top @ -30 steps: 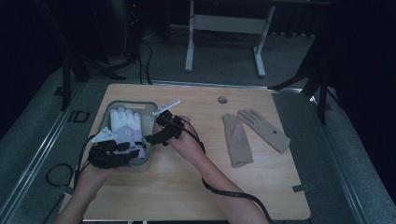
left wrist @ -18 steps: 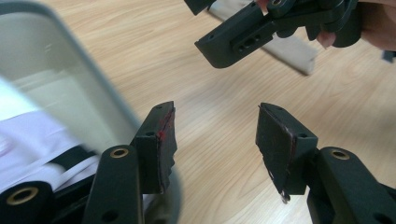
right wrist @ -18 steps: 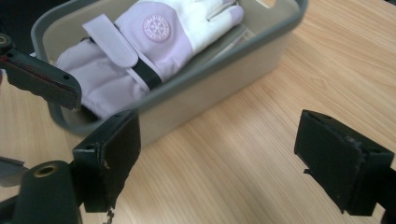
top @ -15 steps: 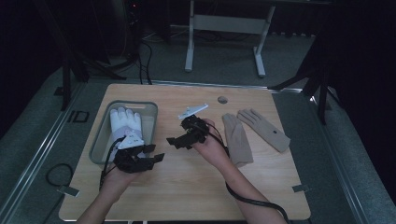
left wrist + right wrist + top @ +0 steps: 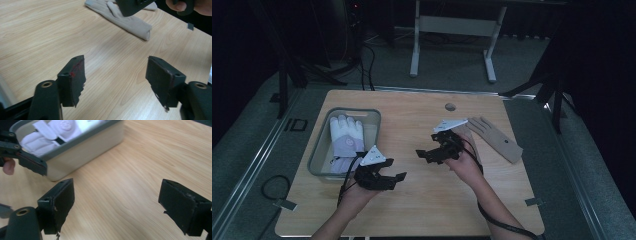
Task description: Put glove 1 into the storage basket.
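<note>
Gloves in two spots. High view: white glove (image 5: 343,141) lies in the grey bin (image 5: 374,120) at table (image 5: 422,200) left; beige glove (image 5: 497,139) lies flat at table right, a second beige one partly hidden behind the right hand. Left gripper (image 5: 393,177) sits just off the bin's near right corner, jaws apart, empty, pointing right. Right gripper (image 5: 426,154) is mid-table just left of the beige gloves, jaws apart, empty, pointing left toward the bin. Bare wood between the two tools. Forearms come in from the bottom edge, cable trailing off each.

Left gripper view: left gripper (image 5: 116,72) jaws wide apart over bare wood; beige glove (image 5: 127,21) ahead, right gripper's body at top edge over part of it.

Right gripper view: right gripper (image 5: 117,195) jaws wide apart, nothing between; bin (image 5: 87,150) ahead-left with white glove (image 5: 50,135) inside, left gripper's jaw (image 5: 32,162) across its front corner.
</note>
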A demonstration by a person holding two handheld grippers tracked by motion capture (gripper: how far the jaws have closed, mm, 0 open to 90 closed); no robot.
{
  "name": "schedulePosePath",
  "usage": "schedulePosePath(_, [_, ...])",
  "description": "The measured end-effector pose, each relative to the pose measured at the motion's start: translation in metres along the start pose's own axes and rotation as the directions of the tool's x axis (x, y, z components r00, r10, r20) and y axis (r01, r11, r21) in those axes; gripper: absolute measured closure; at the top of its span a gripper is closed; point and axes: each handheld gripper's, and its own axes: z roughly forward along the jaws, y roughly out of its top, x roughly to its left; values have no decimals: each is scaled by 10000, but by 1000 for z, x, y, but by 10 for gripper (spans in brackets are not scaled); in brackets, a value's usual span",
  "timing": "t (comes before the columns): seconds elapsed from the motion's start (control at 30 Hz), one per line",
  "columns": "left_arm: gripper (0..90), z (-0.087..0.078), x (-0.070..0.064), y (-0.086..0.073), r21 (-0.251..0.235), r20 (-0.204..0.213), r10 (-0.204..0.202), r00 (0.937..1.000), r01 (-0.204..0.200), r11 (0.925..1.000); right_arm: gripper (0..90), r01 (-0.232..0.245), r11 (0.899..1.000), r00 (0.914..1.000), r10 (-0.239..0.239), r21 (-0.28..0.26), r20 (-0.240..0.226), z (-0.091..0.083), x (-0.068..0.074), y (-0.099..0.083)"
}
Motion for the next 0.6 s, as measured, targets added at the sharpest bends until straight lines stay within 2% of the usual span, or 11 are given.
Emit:
schedulePosePath(0.17, [184, 8, -2, -4, -250, 79, 25, 10000, -23, 9997, 116, -62, 10000, 9999, 62, -9, 136, -10, -14, -19])
schedulePosePath(0.23, [162, 11, -4, -6, -300, -45, 248, 9997, -249, 9992, 136, -48, 10000, 9992, 47, 26, 397, -13, -19, -27])
schedulePosePath(0.3, [150, 15, -6, -8, -318, 24, 363, 9993, -362, 9988, 154, -66, 10000, 9992, 67, -27, 403, -16, -25, -33])
schedulePosePath(0.4, [139, 19, -9, -12, -407, 79, 478, 9988, -474, 9980, 185, 84, 9999, 9977, -74, -148, 667, -22, -33, -41])
schedulePosePath(0.47, [92, 23, -11, -14, -451, 72, 452, 9990, -448, 9980, 212, 142, 9998, 9955, -126, -162, 941, -26, -39, -46])
schedulePosePath(0.53, [28, 27, -12, -17, -390, 193, 412, 9990, -404, 9984, 225, 172, 9998, 9946, -158, -126, 1028, -29, -46, -51])
schedulePosePath(0.6, [21, 31, -13, -21, -426, 180, 461, 9988, -453, 9981, 247, 243, 9997, 9922, -235, -49, 1225, -32, -54, -57])
